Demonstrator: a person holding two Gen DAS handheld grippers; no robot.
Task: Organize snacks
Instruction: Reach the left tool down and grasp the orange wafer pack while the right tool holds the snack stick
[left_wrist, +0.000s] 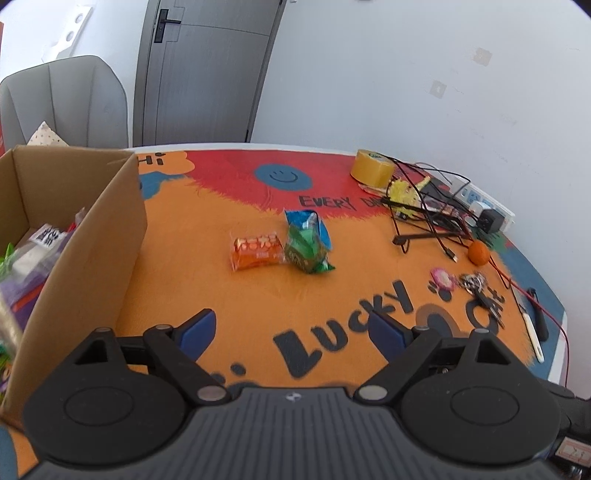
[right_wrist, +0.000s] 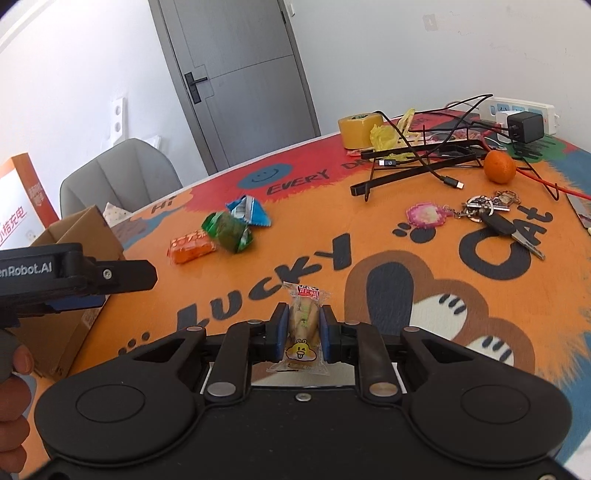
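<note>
The right gripper (right_wrist: 303, 334) is clenched on a clear-wrapped snack (right_wrist: 303, 325), its blue fingers (right_wrist: 281, 332) pressing both sides of the packet. The packet stands lengthwise between them, with a red label at its far end and a yellow cartoon face at its near end. It is held above the orange part of the table (right_wrist: 369, 221), near the printed word "LUCKY".

The left gripper (left_wrist: 291, 326) is released: its fingers (left_wrist: 197, 326) stand wide apart with nothing between them, over the near part of the table (left_wrist: 221, 295). In the right wrist view it shows at the left edge, side on, with part of a hand (right_wrist: 13, 373) below it.

Three more snacks lie together toward the far middle of the table: an orange packet (left_wrist: 255, 251) on the left, a green packet (left_wrist: 306, 251) touching its right end, and a blue packet (left_wrist: 306, 221) just beyond the green one, partly under it.

An open cardboard box (left_wrist: 110, 236) stands at the left edge of the table, with several wrapped items already inside (left_wrist: 33, 258).

On the far right of the table sit a roll of yellow tape (left_wrist: 371, 166), a tangle of black cables (left_wrist: 432, 206), a power strip (left_wrist: 480, 201) and a tangerine (left_wrist: 479, 253). A bunch of keys (left_wrist: 476, 286) with a pink charm lies nearer.

A grey chair (left_wrist: 62, 103) stands beyond the box, and a grey door (left_wrist: 207, 66) is set in the far wall.
</note>
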